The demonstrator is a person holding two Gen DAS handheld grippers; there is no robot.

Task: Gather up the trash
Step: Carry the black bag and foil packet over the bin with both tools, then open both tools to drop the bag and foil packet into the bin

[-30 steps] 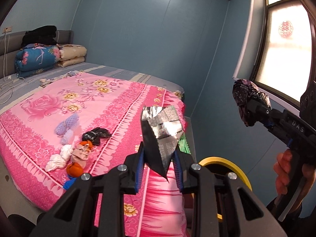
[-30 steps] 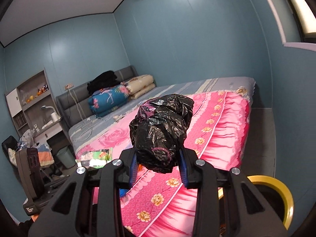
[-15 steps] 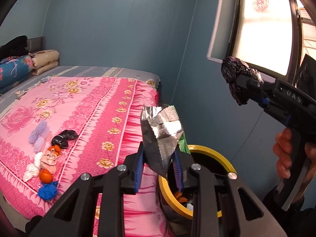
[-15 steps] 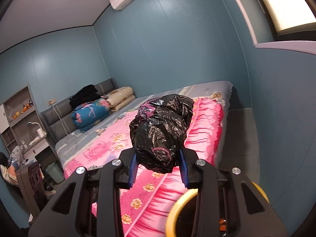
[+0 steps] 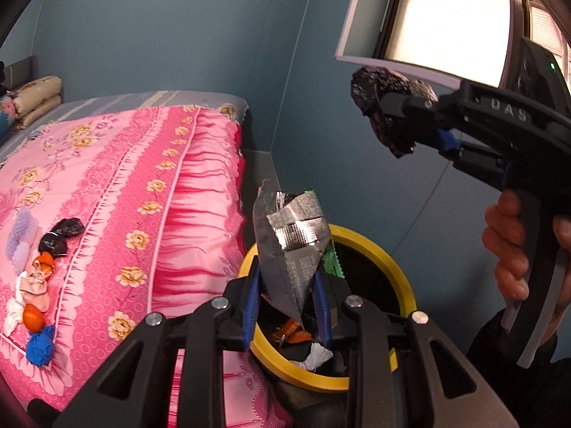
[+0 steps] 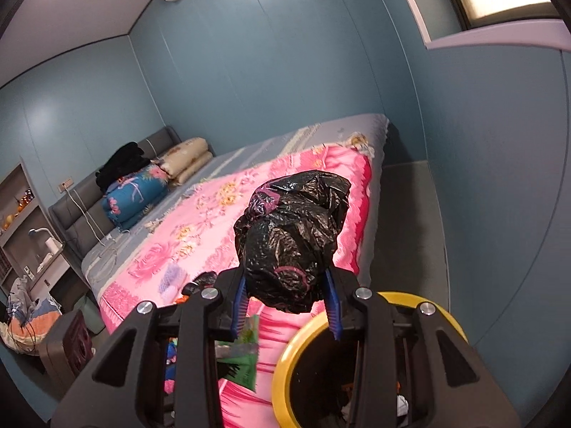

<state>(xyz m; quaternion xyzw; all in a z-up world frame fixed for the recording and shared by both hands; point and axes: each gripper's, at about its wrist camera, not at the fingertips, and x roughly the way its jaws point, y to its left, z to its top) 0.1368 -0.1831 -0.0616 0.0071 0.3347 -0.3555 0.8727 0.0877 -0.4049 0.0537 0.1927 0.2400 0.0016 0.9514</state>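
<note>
Foil wrapper (image 5: 291,246) and black bag (image 6: 292,239) held above yellow-rimmed bin (image 5: 399,267)

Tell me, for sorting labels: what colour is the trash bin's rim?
Yellow rim, clearest in the left wrist view.

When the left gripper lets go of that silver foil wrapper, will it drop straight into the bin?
Probably not straight. The foil wrapper looks empty and creased, so likely light and fluttery. It is pinched above the yellow-rimmed bin, so it should still land inside.

Two tools (image 5: 287,305) (image 6: 285,306), one bin (image 5: 399,278)
</note>
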